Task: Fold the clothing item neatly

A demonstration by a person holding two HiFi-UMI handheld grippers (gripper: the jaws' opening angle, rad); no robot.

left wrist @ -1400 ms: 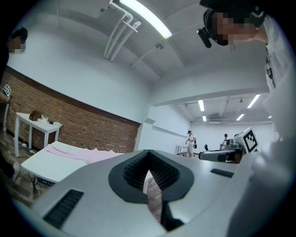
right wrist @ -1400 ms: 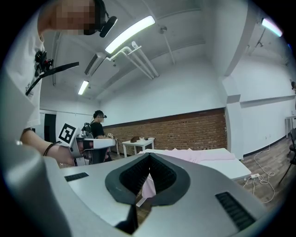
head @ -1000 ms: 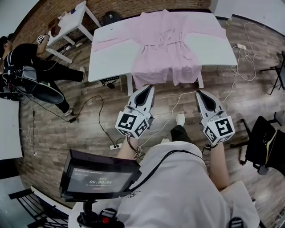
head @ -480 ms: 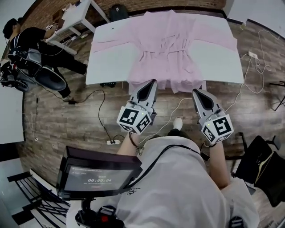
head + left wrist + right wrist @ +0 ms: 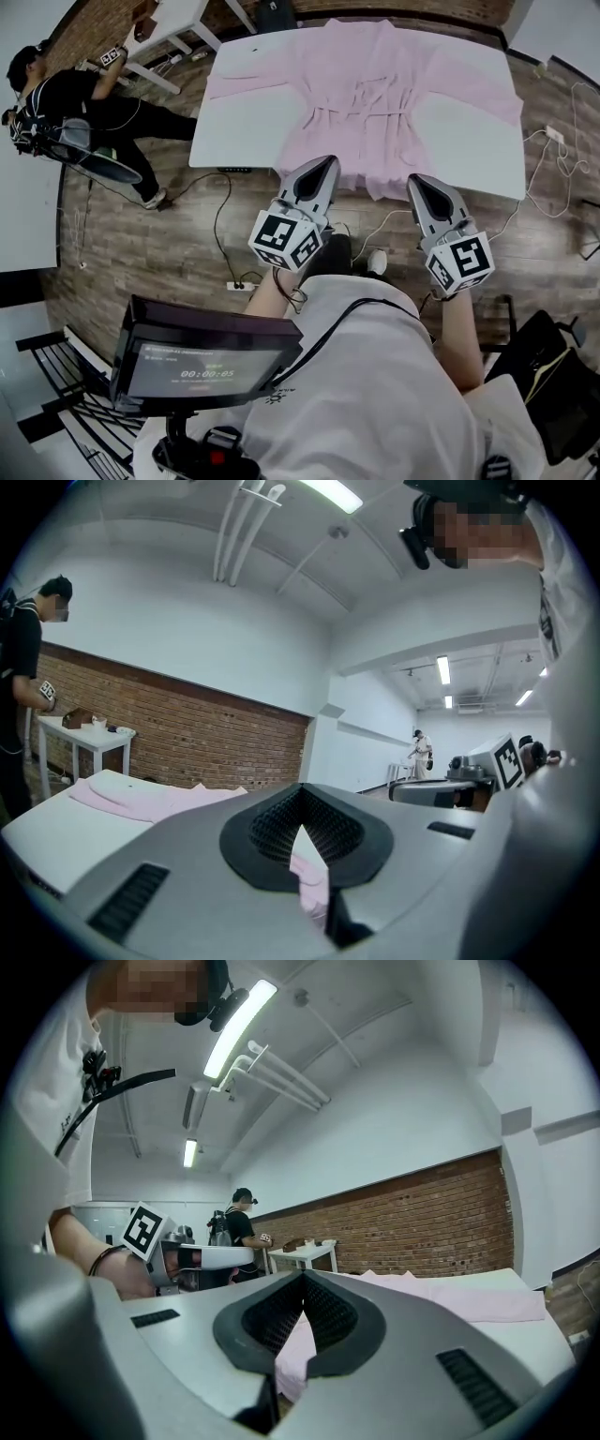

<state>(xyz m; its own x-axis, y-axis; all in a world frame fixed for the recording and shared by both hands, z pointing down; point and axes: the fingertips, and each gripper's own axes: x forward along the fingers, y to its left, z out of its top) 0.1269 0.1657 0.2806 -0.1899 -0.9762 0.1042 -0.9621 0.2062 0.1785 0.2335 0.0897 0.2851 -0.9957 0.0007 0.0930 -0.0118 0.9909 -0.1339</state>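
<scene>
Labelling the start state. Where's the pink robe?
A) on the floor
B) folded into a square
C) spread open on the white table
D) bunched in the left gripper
C: the pink robe lies spread open on the white table with its sleeves out. The left gripper and right gripper are shut and hold nothing.

Person in black (image 5: 61, 103) beside small white table (image 5: 183, 11), screen (image 5: 202, 361), wooden floor (image 5: 141, 253)

Left claw (image 5: 323, 169) closed, right claw (image 5: 419, 185) closed, level
</scene>
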